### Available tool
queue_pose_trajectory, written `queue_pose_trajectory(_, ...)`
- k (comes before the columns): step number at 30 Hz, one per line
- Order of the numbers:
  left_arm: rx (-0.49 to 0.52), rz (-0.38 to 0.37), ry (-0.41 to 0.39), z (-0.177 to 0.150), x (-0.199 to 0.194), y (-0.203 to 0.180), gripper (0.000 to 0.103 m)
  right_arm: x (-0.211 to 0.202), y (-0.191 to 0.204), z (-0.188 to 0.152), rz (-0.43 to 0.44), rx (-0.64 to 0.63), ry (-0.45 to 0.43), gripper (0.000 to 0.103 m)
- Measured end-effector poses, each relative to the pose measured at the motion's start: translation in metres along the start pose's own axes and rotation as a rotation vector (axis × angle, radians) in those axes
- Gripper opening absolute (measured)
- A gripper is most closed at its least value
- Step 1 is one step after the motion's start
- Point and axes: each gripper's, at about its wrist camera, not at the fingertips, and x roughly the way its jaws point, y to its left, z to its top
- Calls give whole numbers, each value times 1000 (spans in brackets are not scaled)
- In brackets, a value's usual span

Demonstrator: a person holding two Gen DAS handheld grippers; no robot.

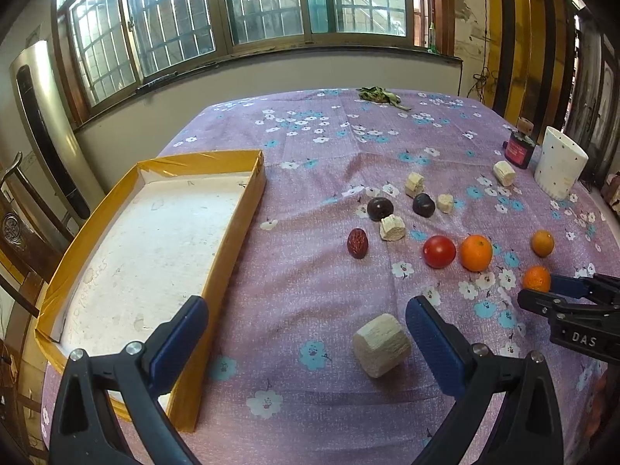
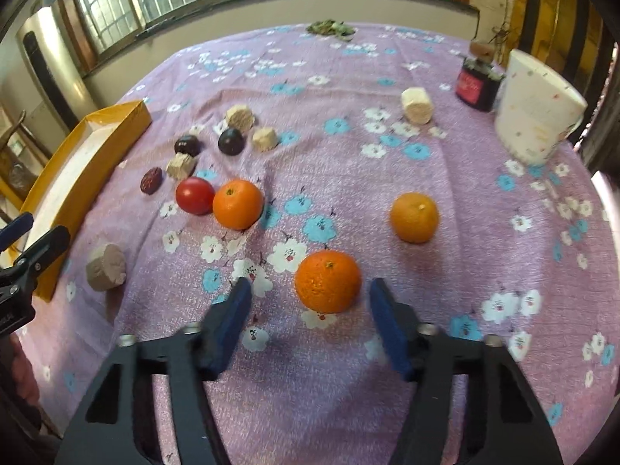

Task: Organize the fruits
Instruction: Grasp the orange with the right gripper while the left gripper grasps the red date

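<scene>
Right claw [image 2: 306, 298] low over the flowery worktop [image 2: 348, 147], blue pads apart, nearest orange [image 2: 328, 281] just ahead between the tips, not squeezed. Left claw [image 1: 306, 319] wide apart too, holding nothing, a pale chunk [image 1: 381, 345] between its pads. Yellow box [image 1: 217, 271] beside it. More oranges [image 2: 238, 204], a red tomato [image 2: 195, 195] and dark fruits [image 2: 231, 141] farther back.

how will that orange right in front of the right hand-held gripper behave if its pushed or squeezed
The orange looks round and sits loose on the tablecloth, so a sideways nudge would probably roll it. Its dimpled peel should grip the pads fairly well. It seems firm, though a hard squeeze might bruise it. The right hand-held gripper is open and not yet touching it.
</scene>
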Motion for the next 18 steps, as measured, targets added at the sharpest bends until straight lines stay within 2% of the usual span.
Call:
queue_pose_trajectory(2, 8, -5, 6, 1, 2, -3, 103, 3, -3, -1, 8, 2, 3, 35)
queue_pose_trajectory(10, 21, -71, 79, 10, 16, -6, 103, -15, -10, -7, 5, -22, -49, 35)
queue_pose_trajectory(18, 84, -164, 156, 24, 33, -4, 103, -25, -13, -22, -28, -77, -73, 35)
